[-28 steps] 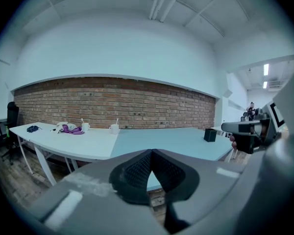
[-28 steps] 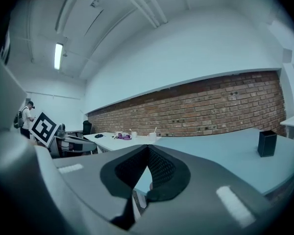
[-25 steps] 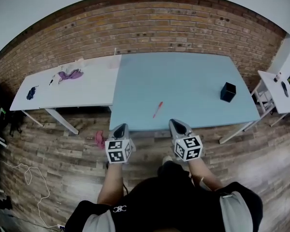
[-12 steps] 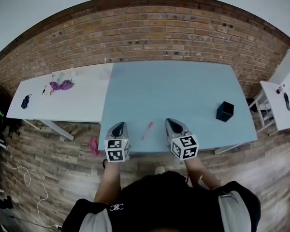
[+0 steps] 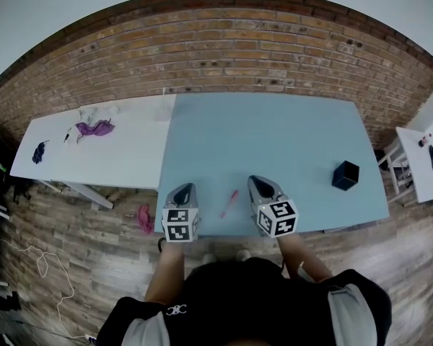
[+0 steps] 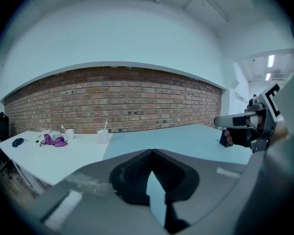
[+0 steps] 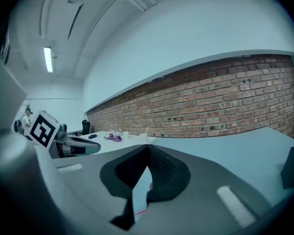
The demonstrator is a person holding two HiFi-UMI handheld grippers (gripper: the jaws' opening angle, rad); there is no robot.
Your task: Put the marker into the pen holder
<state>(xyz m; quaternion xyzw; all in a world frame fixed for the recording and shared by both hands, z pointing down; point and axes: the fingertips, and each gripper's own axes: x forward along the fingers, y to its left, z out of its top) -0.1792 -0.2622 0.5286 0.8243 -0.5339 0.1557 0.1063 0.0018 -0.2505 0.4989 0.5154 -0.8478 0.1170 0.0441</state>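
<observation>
The left gripper [image 5: 183, 191] is hovering closed and empty over the near edge of the table [image 5: 274, 132]. The marker [image 5: 229, 202] is lying untouched just right of it. The right gripper [image 5: 260, 184] is hovering closed, empty. The holder [image 5: 345, 175] is sitting well right, so everything remains to do.

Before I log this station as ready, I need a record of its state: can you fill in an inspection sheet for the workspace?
Surface: blue table, holding only the job's things.
Job's things: red marker lying by the near edge, between the grippers; black pen holder upright toward the right, well apart from it.
Clutter: purple cloth, dark item and white cup on the white table at left; pink thing on the floor.
Grippers: left gripper and right gripper both shut, empty.
Cables: white cord loose on the floor, left.
Surroundings: brick wall behind; wood floor.
</observation>
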